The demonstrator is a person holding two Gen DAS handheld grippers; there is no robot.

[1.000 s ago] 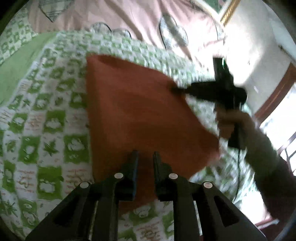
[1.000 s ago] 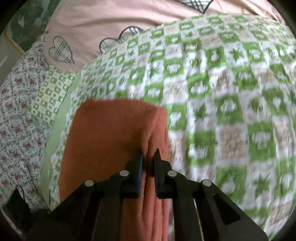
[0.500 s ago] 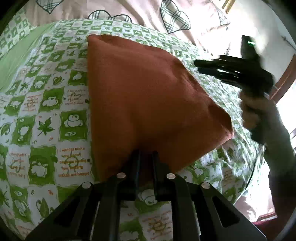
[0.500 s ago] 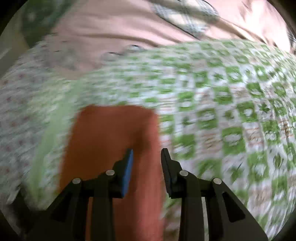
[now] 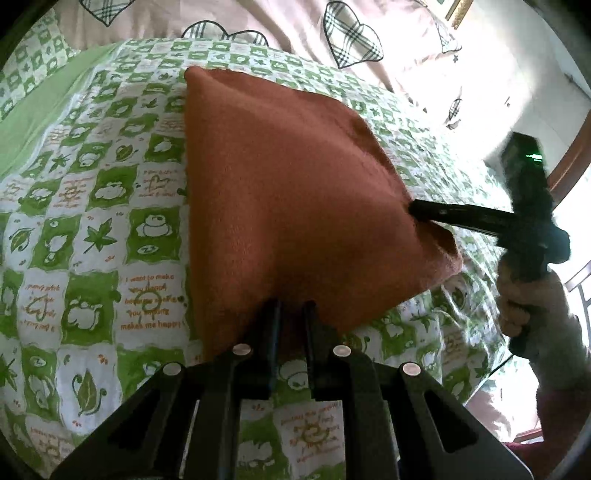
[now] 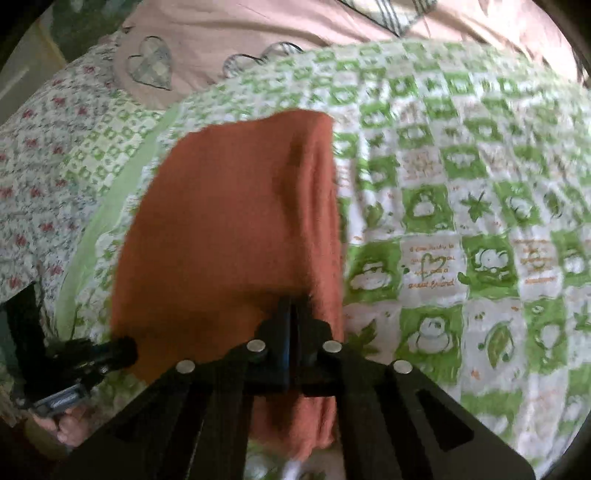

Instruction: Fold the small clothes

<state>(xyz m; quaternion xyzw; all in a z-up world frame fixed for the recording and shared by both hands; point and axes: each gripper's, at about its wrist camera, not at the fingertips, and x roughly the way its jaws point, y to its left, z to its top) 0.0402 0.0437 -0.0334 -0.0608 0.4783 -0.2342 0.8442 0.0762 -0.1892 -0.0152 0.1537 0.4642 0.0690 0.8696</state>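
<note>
Left wrist view looks along the left gripper point(image 5: 291, 308), whose two black fingers are drawn in on the near edge of an orange cloth point(image 5: 288, 192). The fabric rises out of the narrow gap between the fingers and fans away from the camera, so the jaws pinch the cloth at its closest hem. From there the cloth spreads over a green-and-white checked quilt point(image 5: 92, 229), its far left corner lying flat and its right side lifted off the bedding. On that right side the right gripper point(image 5: 415, 208) comes in from the edge of the frame, its slim black fingers meeting the cloth's raised right border, with the person's hand point(image 5: 524, 302) wrapped round the handle lower down. Beyond the quilt lies a pink sheet with plaid hearts point(image 5: 351, 35).

From the right wrist view, the right gripper point(image 6: 293, 308) has its jaws pressed close together on the cloth point(image 6: 229, 221), which runs forward from the fingertips across the quilt point(image 6: 461, 221). A folded ridge of fabric stands along the cloth's right side, just ahead of the jaws, and a strip hangs down below them. At the lower left the tip of the left gripper point(image 6: 125, 349) touches the cloth's near left corner. A floral bedding fabric point(image 6: 40, 155) lies at the far left.
</note>
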